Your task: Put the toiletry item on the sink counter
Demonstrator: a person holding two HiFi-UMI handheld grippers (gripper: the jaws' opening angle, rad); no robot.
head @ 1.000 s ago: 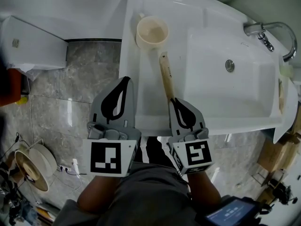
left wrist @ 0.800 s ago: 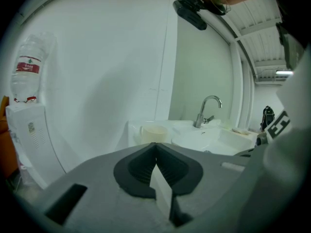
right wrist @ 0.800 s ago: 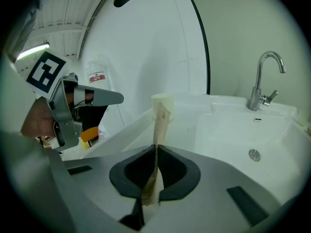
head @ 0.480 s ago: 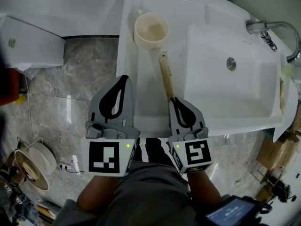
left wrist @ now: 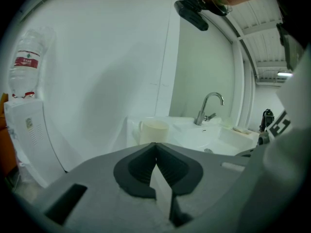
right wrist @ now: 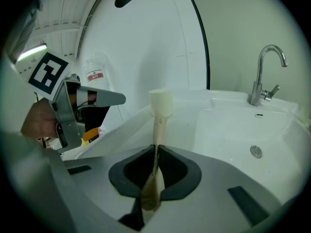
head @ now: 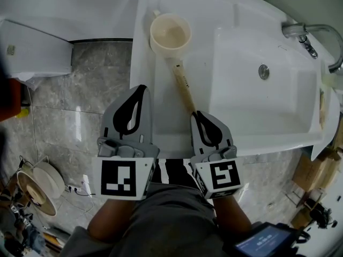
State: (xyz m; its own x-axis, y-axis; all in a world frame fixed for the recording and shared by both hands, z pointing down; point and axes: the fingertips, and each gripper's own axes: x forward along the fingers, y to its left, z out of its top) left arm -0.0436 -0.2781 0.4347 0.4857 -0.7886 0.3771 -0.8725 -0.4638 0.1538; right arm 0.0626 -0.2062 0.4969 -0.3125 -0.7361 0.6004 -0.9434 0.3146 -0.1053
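Holding the wooden item (head: 184, 87) by its near end in the right gripper (head: 197, 115), jaws clenched on it, far end out over the counter (head: 161, 116) and up against the cup (head: 170, 33). Carrying the left gripper (head: 141, 91) clenched on nothing by the counter's front corner. Looks nearly done: only laying it flat and letting go left.

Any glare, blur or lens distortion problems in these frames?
Head view: glossy floor tiles throw reflections, and the white sink counter is nearly washed out. Left gripper view: fisheye, dark corners. Right gripper view: same vignette; the wooden handle goes soft near the lens in the right claw.
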